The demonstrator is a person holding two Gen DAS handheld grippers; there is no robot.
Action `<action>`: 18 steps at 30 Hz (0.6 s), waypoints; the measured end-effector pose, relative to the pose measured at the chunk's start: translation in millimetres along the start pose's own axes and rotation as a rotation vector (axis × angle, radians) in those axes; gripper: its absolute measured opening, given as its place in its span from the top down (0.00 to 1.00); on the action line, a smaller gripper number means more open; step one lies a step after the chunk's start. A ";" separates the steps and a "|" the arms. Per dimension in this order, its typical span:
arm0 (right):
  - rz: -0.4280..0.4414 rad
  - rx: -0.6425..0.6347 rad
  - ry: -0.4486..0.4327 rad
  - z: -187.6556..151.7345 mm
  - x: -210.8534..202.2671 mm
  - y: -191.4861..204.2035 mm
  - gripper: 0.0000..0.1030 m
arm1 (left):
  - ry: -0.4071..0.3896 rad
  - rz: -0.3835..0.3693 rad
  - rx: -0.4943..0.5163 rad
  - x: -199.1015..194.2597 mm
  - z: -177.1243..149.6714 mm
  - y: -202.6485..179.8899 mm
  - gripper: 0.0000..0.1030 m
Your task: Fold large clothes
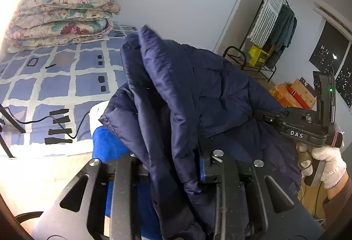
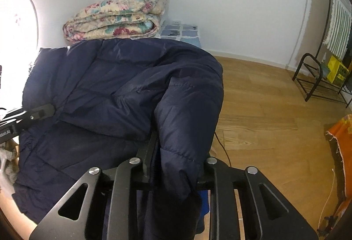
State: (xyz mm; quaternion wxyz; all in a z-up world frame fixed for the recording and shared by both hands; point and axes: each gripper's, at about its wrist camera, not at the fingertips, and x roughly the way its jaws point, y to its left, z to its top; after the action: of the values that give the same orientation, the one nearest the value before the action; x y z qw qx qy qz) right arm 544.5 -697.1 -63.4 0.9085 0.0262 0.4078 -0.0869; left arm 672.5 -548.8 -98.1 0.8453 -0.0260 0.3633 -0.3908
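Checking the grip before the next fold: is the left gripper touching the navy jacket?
Touching. The left wrist view shows navy jacket fabric bunched between the left gripper fingers.

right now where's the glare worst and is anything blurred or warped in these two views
Left wrist view: glare whites out the upper left corner beside the floral quilt; the navy puffer jacket smears at its top edge; the clothes rack bows with fisheye curve. Right wrist view: glare burns out the left edge; the floor stays sharp.
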 end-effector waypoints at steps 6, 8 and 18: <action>-0.087 0.011 0.010 -3.3 0.4 -1.1 0.57 | 0.008 0.042 0.025 -4.9 -6.7 0.3 0.38; -0.131 0.006 0.007 -5.0 -0.7 -0.6 0.49 | 0.008 0.054 0.022 -7.6 -9.3 2.1 0.34; -0.199 0.023 0.009 -15.7 -15.5 7.3 0.40 | 0.008 0.080 -0.008 -38.7 -22.6 18.0 0.28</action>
State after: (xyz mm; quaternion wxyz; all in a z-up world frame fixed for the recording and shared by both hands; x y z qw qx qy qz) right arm 524.1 -685.9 -62.4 0.8932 -0.0036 0.4115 -0.1813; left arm 652.9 -504.7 -97.6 0.8587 -0.0135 0.3691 -0.3554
